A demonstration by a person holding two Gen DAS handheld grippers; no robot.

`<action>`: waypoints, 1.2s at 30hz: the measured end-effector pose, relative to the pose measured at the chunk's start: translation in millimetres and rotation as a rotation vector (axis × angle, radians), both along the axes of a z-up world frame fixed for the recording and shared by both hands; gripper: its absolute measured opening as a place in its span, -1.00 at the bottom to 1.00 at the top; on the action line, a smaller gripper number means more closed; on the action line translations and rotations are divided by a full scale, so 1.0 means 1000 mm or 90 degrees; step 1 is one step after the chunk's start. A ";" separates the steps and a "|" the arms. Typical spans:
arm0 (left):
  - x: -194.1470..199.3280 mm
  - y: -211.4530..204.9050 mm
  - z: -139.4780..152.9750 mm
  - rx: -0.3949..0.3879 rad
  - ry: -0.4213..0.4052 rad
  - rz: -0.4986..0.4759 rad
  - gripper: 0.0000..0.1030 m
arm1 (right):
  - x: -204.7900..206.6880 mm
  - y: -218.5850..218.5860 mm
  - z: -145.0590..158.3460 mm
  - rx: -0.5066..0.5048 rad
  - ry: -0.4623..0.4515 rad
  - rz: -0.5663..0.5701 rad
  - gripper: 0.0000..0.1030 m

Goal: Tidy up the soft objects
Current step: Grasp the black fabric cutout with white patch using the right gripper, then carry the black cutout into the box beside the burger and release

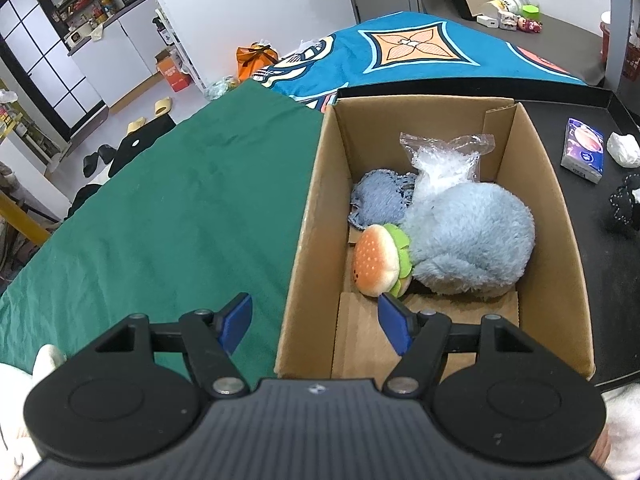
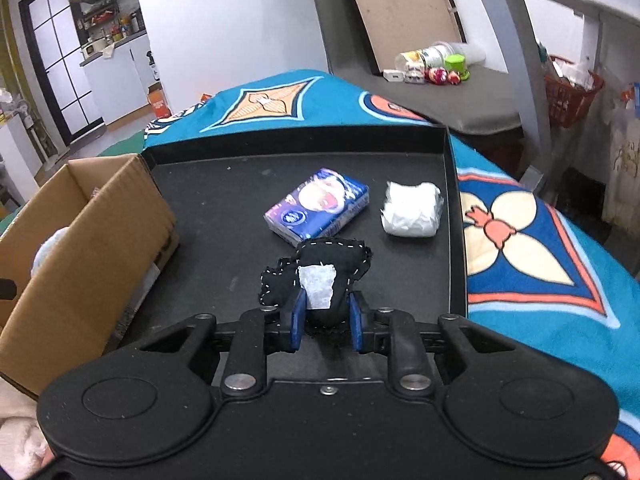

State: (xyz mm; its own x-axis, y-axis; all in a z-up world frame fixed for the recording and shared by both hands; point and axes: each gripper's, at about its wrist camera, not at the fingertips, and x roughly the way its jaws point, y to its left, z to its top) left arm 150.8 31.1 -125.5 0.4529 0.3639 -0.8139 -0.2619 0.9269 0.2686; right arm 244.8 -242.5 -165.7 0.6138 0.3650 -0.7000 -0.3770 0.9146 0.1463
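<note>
The right gripper point(image 2: 325, 322) is clamped on a black stitched pouch point(image 2: 320, 280), its blue pads pressed against the near end of the pouch on both sides; the pouch has white running stitches along its edges and a white patch on top, and whether it rests on the black tray point(image 2: 224, 200) or is raised just off it cannot be told. Farther along the tray, toward its far edge, lies a blue tissue pack point(image 2: 318, 205), and just beside that, nearer the tray's right wall, a white wrapped bundle point(image 2: 412, 210); neither touches the pouch. A cardboard box point(image 2: 92, 240) stands against the tray's left side. The left gripper point(image 1: 316, 322) hangs with its jaws standing wide apart and nothing between them, straddling the box's near left wall, one blue pad over the green cloth point(image 1: 180, 200) and the other over the inside of the box point(image 1: 552, 240). Inside the box a large pale blue plush point(image 1: 472, 236) fills the middle, a burger plush point(image 1: 378, 260) leans against its left side, a blue denim piece point(image 1: 380, 198) lies behind the burger, and a clear plastic bag point(image 1: 444, 160) sits toward the far wall. The desk is covered on the left by the green cloth and at the far end by a teal patterned cloth point(image 1: 404, 46).
</note>
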 end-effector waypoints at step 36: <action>-0.018 0.021 0.016 -0.077 -0.045 -0.020 0.21 | -0.029 0.080 0.096 0.053 -0.096 0.139 -0.55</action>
State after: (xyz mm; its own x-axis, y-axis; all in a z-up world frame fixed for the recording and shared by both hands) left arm 132.8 52.6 -109.8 0.5208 0.2503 -0.8162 -0.2467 0.9594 0.1369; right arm 215.3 -162.4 -69.5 0.6097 0.5523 -0.5685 -0.5870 0.7966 0.1444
